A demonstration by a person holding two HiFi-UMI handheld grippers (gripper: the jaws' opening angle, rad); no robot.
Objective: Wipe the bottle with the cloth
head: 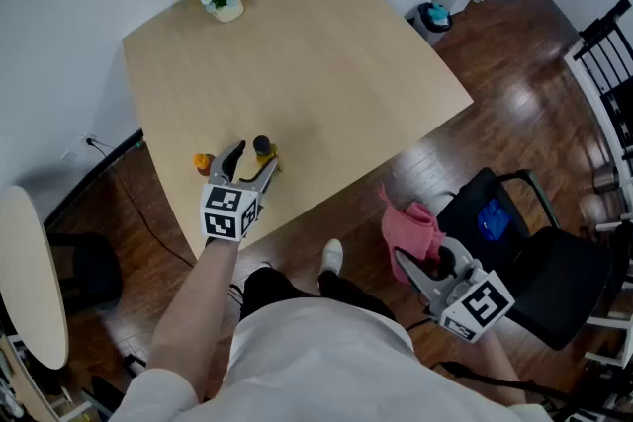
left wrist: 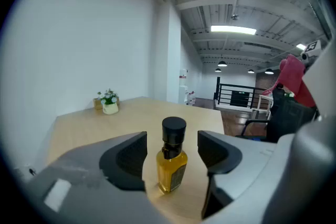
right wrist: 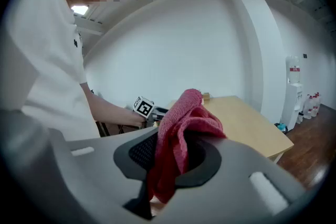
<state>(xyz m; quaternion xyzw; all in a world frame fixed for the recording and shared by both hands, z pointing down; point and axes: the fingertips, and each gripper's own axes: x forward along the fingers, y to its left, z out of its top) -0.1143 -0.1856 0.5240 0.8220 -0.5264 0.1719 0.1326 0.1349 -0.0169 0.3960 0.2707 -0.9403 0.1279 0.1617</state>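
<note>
The left gripper (left wrist: 172, 150) has its jaws wide apart, with the bottle (left wrist: 171, 168) upright between them and untouched, near the table (head: 326, 44) edge. Closing squarely on the amber body, below the cap, should steady it for wiping. The right gripper (right wrist: 173, 157) has its jaws clamped on the red cloth (right wrist: 181, 118). Only the head view shows that gripper well off the table, and a small orange thing (head: 203, 163) beside the bottle.

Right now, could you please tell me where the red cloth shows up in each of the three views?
Head view: the red cloth is at lower right, held in the right gripper.
Left gripper view: it is at the far right edge, above mid-height.
Right gripper view: it fills the centre, pinched between the jaws.
Shared landmark: the wooden table.
</note>
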